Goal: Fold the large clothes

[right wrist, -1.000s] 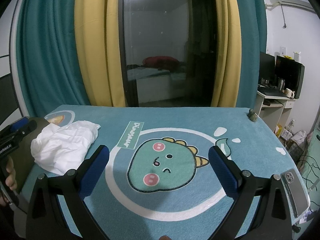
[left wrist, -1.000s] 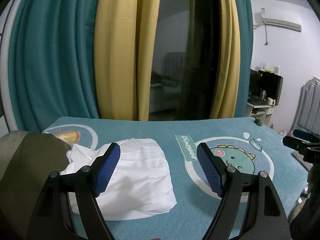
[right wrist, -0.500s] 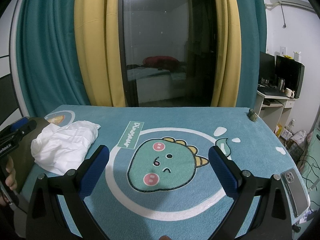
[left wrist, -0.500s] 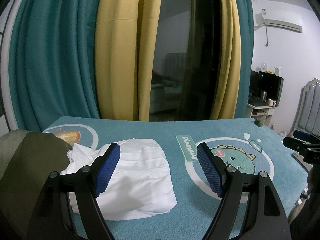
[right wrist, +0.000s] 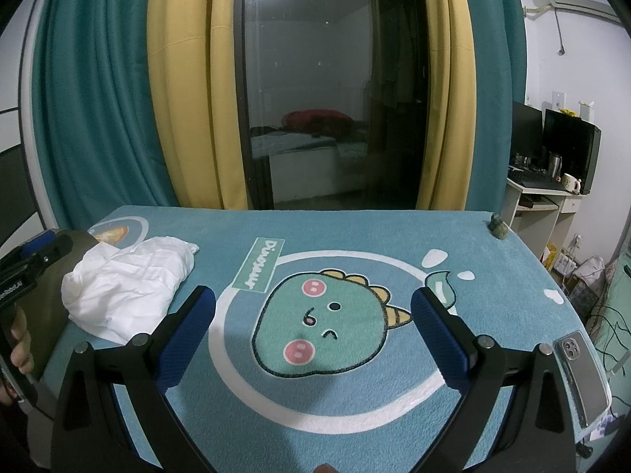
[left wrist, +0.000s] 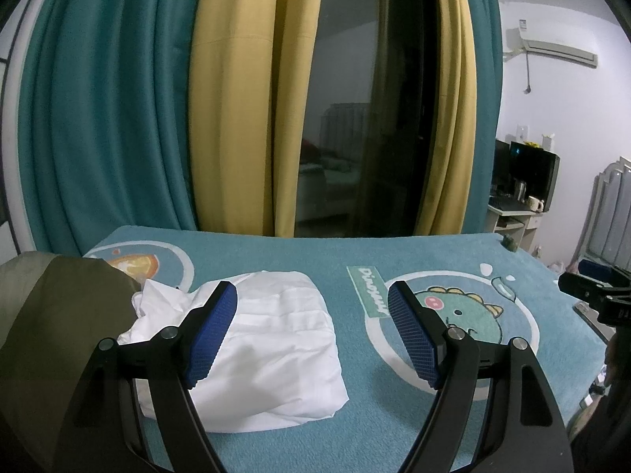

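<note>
A folded white garment (left wrist: 272, 339) lies on the left part of the teal dinosaur mat (left wrist: 276, 252); it also shows in the right wrist view (right wrist: 126, 287). An olive-green garment (left wrist: 51, 323) lies bunched at the mat's left edge, touching the white one. My left gripper (left wrist: 313, 331) is open and empty, hovering just in front of the white garment. My right gripper (right wrist: 313, 335) is open and empty above the dinosaur print (right wrist: 327, 323). Each gripper shows at the edge of the other's view: the right one (left wrist: 591, 295), the left one (right wrist: 27, 268).
A phone (right wrist: 583, 374) lies at the mat's right front edge. A small dark object (right wrist: 497, 226) sits at the far right corner. Teal and yellow curtains (right wrist: 185, 90) and a dark glass door stand behind the table. A desk with monitors (right wrist: 552, 146) is at the right.
</note>
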